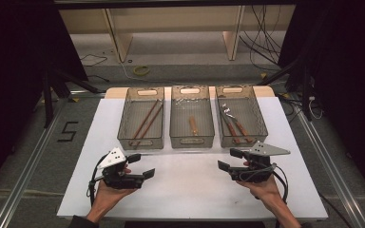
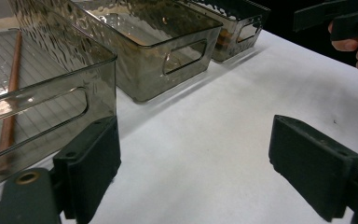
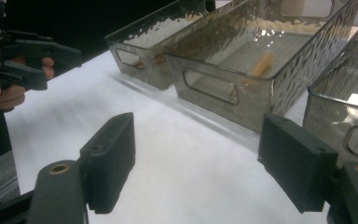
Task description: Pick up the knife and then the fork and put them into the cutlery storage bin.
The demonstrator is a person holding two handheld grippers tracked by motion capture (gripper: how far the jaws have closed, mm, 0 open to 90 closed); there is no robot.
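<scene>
Three smoky clear bins stand in a row at the back of the white table point(image 1: 185, 190). The left bin point(image 1: 140, 141) holds two brown sticks point(image 1: 147, 121). A short wooden piece point(image 1: 193, 125) lies in the middle bin point(image 1: 192, 141). The right bin point(image 1: 240, 141) holds wooden-handled metal utensils point(image 1: 234, 124). My left gripper point(image 1: 141, 165) hovers in front of the left bin, open, with bare table between its jaws point(image 2: 198, 158). My right gripper point(image 1: 229, 159) is in front of the right bin, open and holding nothing point(image 3: 200, 158). The two grippers point toward each other.
The bins' front walls stand close ahead of both grippers. White table spreads between the two hands. Beyond the table lie a grey floor, cables point(image 1: 266, 47), a yellow tape roll point(image 1: 141, 70) and wooden legs. Dark stands flank the table.
</scene>
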